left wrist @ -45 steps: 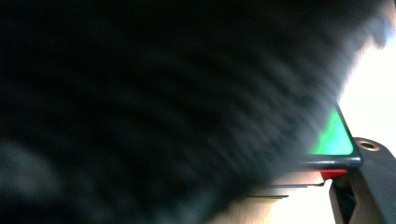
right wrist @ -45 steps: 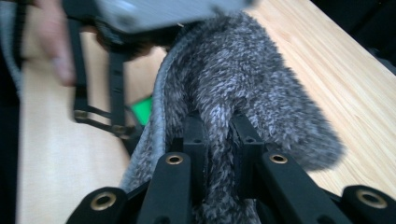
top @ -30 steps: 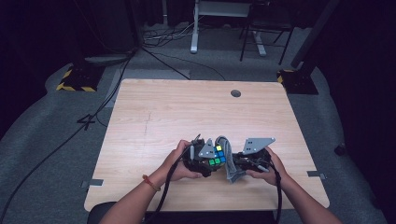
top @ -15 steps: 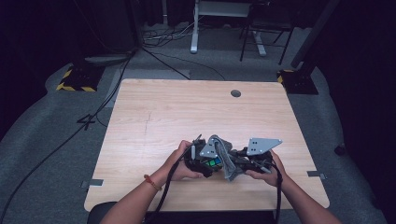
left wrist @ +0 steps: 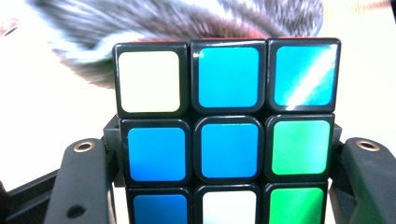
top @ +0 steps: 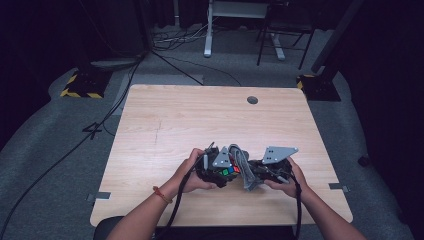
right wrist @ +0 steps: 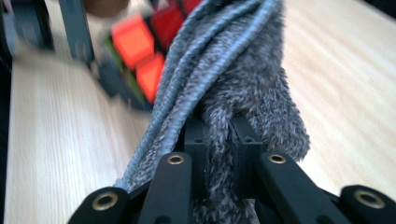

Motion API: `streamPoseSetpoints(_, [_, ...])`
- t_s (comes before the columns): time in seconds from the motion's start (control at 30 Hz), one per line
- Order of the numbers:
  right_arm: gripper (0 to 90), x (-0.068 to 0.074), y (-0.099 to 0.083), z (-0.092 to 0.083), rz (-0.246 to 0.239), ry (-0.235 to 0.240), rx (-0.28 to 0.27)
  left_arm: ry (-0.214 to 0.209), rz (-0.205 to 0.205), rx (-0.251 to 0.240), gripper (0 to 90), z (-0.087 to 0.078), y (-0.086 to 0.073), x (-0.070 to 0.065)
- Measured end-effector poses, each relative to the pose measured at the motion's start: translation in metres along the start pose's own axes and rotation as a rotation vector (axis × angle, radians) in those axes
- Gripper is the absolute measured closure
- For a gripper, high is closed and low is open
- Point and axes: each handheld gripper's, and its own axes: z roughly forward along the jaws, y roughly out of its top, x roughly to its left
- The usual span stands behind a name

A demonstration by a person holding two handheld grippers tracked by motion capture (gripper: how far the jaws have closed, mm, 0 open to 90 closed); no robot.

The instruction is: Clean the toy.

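The left gripper is clamping the puzzle cube near the table's front edge while the right gripper, jaws clenched on the grey cloth, is sweeping over it: the cloth now covers more of the cube, so wiping is underway.

Light wooden table, round grommet near far edge; yellow-black striped base on grey floor.

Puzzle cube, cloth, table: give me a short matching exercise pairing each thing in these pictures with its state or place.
Things:
1. puzzle cube
2. grey cloth
3. left tool
4. table

States:
a. pinched in the right tool
b. light wood, under both hands
c. shut on the cube
d. blue centre square faces the left tool's camera

Pairs: 1-d, 2-a, 3-c, 4-b
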Motion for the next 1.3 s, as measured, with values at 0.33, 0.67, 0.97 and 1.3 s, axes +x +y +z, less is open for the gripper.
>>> streamPoseSetpoints(0.33, [80.4,0.021,0.022,-0.010,-0.065,0.018,-0.107,-0.026,0.033,0.050,33.5,0.017,0.002,-0.011])
streamPoseSetpoints(0.67, [80.5,0.000,0.004,0.000,-0.012,-0.026,-0.007,-0.013,0.020,0.011,33.6,0.004,0.002,-0.007])
streamPoseSetpoints(0.97, [80.4,0.018,0.017,-0.011,-0.063,0.041,-0.085,-0.007,-0.013,0.003,33.6,0.004,-0.001,-0.001])
streamPoseSetpoints(1.3, [80.3,0.006,0.015,-0.007,-0.025,-0.039,-0.066,-0.012,0.024,-0.004,33.5,0.005,0.006,-0.013])
